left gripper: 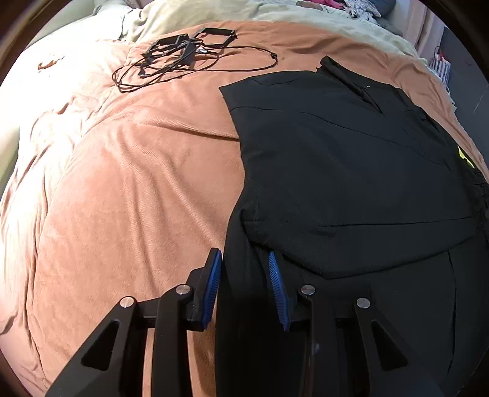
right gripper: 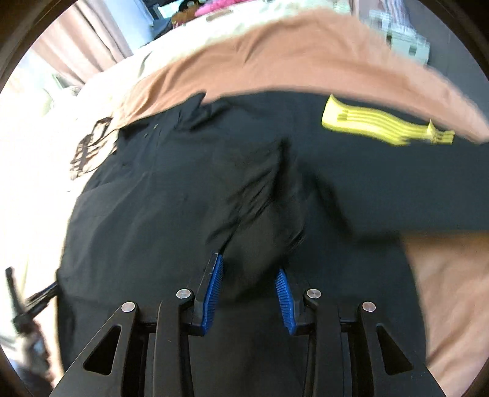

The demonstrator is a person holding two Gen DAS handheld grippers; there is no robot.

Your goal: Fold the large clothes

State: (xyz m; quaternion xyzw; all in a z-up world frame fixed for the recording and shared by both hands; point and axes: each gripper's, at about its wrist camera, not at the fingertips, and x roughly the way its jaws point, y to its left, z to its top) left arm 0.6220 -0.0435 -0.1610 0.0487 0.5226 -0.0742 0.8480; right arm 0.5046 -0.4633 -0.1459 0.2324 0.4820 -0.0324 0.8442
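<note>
A large black garment (left gripper: pixel 351 168) lies spread on an orange-brown blanket (left gripper: pixel 137 183), collar toward the far end. My left gripper (left gripper: pixel 244 274) points down at the garment's near left edge. Its blue pads (left gripper: pixel 214 281) close on a strip of that hem. In the right wrist view the picture is blurred. There my right gripper (right gripper: pixel 249 274) is shut on a raised, bunched fold of the same black garment (right gripper: pixel 183 198). A yellow striped patch (right gripper: pixel 376 123) shows on the cloth toward the far right.
A coiled black cable with black frame pieces (left gripper: pixel 189 55) lies on the blanket beyond the garment, far left. Pale bedding (left gripper: pixel 214 15) and colourful clutter sit at the head end. A blurred dark object (right gripper: pixel 21 308) shows at the left edge of the right wrist view.
</note>
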